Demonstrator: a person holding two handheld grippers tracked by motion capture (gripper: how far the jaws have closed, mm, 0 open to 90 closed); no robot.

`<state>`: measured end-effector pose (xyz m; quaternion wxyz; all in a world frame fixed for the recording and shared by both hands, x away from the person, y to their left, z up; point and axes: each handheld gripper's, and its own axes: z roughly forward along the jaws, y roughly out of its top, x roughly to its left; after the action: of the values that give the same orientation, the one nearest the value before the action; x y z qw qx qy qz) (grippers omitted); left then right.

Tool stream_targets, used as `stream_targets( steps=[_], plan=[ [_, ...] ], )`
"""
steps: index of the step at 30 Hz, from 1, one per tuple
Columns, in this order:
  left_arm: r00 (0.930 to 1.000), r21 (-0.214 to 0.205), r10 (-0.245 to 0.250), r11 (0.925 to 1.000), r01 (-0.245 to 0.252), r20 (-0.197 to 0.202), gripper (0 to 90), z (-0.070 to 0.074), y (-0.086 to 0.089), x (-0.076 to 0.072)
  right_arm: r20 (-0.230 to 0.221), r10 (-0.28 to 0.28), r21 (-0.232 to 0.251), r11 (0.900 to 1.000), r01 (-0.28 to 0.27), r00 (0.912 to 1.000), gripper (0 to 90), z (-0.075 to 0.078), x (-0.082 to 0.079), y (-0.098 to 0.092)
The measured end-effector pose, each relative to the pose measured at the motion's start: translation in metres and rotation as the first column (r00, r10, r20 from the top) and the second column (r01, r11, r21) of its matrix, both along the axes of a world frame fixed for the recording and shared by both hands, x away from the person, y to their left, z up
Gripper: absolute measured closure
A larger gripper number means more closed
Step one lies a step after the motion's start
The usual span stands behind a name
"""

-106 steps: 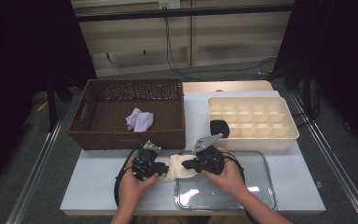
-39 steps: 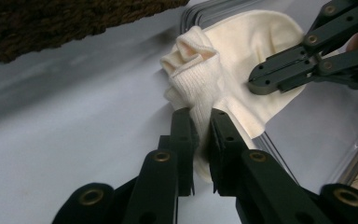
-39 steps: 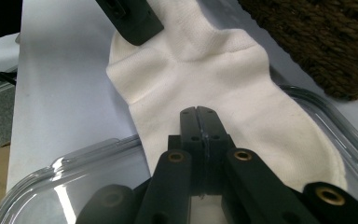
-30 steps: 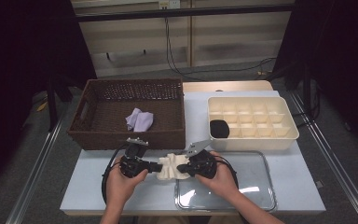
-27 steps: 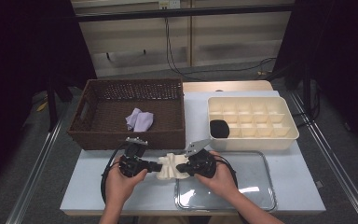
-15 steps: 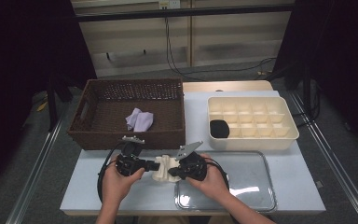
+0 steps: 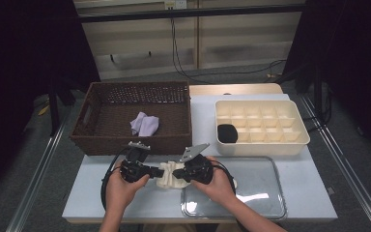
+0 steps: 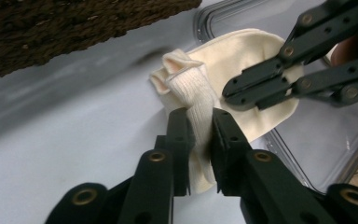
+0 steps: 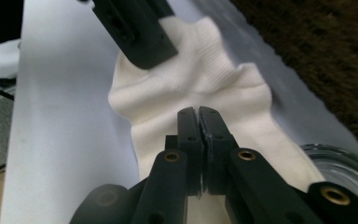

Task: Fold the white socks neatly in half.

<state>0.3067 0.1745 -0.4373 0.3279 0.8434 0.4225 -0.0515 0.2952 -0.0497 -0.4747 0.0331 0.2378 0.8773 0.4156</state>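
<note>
Working at the near edge of the white table (image 7: 280, 198), we hold a cream sock (image 7: 166, 175) between the two tools, just left of the clear tray (image 7: 265, 193). Our left gripper (image 8: 199, 135) has a ribbed fold of the sock standing between its pads, and the jaws have just been easing apart, so the pinch looks light and may be letting go. Our right gripper (image 9: 198, 122) is clenched tight, its jaws meeting over the sock's flat part; we judge a thin layer of fabric is caught there, though the pinch itself is hard to see. What could go wrong from here: if the left jaws part further while the right hand pulls, the fold would slip free and the sock would flop open on the table, undoing the shaping. A thin pinch on the right could also slide off under tension, or drag the sock onto the tray rim. Farther back, the wicker basket (image 7: 92, 116) holds a pale lilac cloth (image 7: 145, 124), and to its right the cream divided box (image 7: 299, 140) has a dark item (image 7: 227, 133) in one near-left compartment.
</note>
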Motion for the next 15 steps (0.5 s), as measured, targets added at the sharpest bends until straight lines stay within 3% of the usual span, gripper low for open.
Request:
stream_targets(
  steps=[1, 3, 7, 13, 15],
  plan=[
    [1.0000, 0.011, -0.003, 0.9999, 0.003, 0.008, 75.4, -0.001, 0.001, 0.000, 0.001, 0.003, -0.011, 0.9999, -0.003, 1.0000, 88.1, -0.002, 0.000, 0.002],
    [0.9992, 0.018, 0.033, 0.9993, -0.033, 0.022, 66.5, -0.003, 0.004, 0.000, 0.004, 0.005, -0.029, 0.9996, -0.005, 1.0000, 88.5, -0.006, -0.001, 0.003],
    [0.9968, 0.023, 0.079, 0.9966, -0.079, 0.012, 66.0, -0.007, 0.010, 0.001, 0.007, 0.009, -0.034, 0.9994, -0.009, 0.9999, 88.6, -0.006, -0.002, 0.002],
    [0.9946, 0.036, 0.103, 0.9941, -0.102, -0.014, 69.3, -0.011, 0.012, 0.000, 0.013, 0.009, -0.033, 0.9994, -0.009, 0.9999, 89.3, -0.007, -0.002, 0.002],
    [0.9950, 0.045, 0.100, 0.9940, -0.100, -0.006, 69.2, -0.015, 0.012, 0.000, 0.010, 0.007, -0.038, 0.9992, -0.006, 0.9999, 89.5, -0.006, -0.002, 0.002]
  ],
)
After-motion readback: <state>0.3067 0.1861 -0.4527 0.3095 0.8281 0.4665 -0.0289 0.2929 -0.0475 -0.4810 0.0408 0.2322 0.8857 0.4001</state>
